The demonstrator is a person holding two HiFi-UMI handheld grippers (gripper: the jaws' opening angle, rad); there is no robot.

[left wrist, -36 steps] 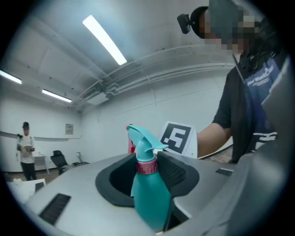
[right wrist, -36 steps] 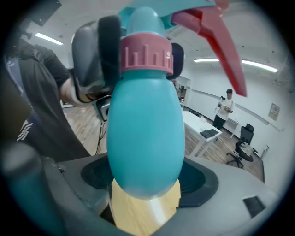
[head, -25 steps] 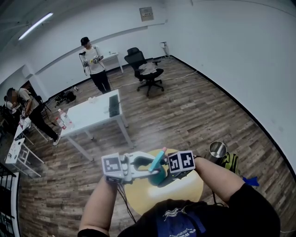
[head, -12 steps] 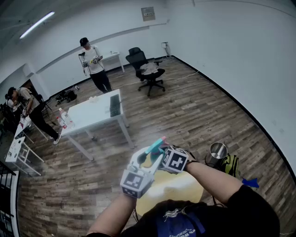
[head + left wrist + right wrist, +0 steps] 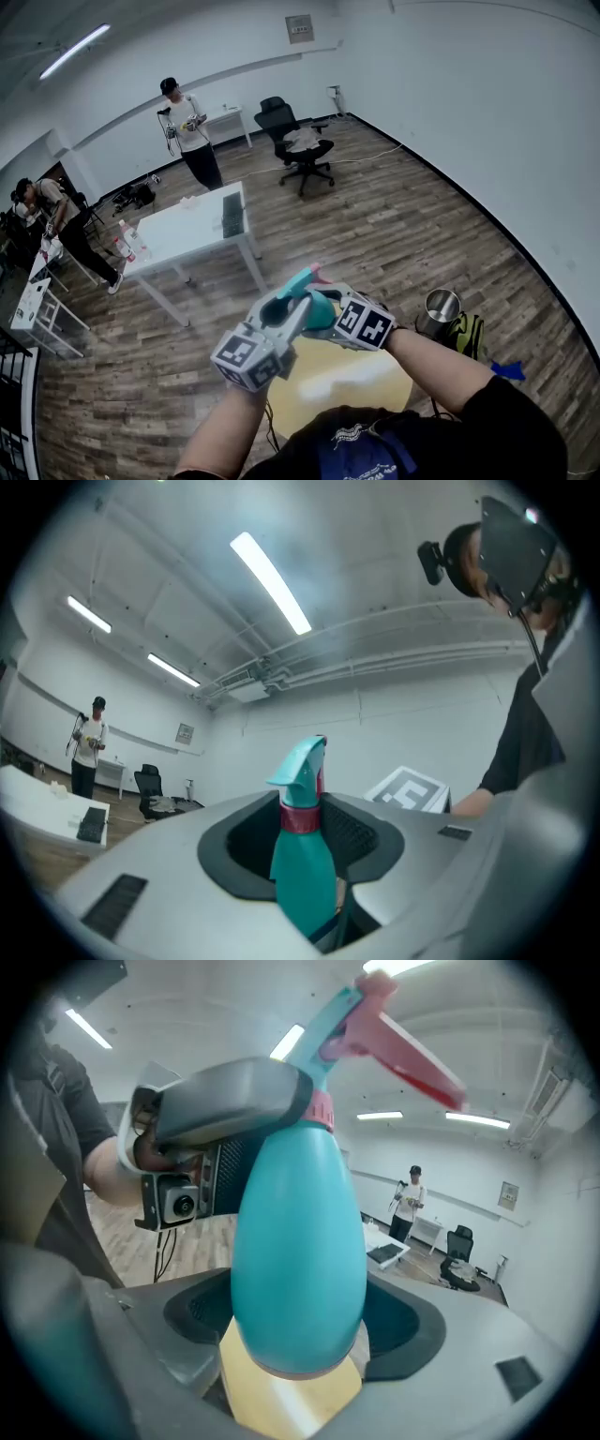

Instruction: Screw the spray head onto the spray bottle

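A teal spray bottle [image 5: 323,309] is held up over the yellow table, and my right gripper [image 5: 325,317] is shut on its body [image 5: 300,1251]. The teal spray head [image 5: 302,278] with a pink trigger [image 5: 403,1049] sits on the bottle's neck. My left gripper [image 5: 296,300] reaches up from the lower left. Its jaws are closing around the pink collar [image 5: 302,819], and one grey finger [image 5: 230,1101] lies against the collar. The right gripper's marker cube [image 5: 410,789] shows behind the bottle.
A round yellow table [image 5: 347,375] lies below my hands, with a metal cup [image 5: 439,305] and a green bag on the floor to its right. Farther off stand a white table [image 5: 187,234], an office chair [image 5: 300,145] and people [image 5: 192,131].
My left gripper has swung from level at the left to pointing up from the lower left. It loosened and closed again at the spray head. The bottle has risen slightly.
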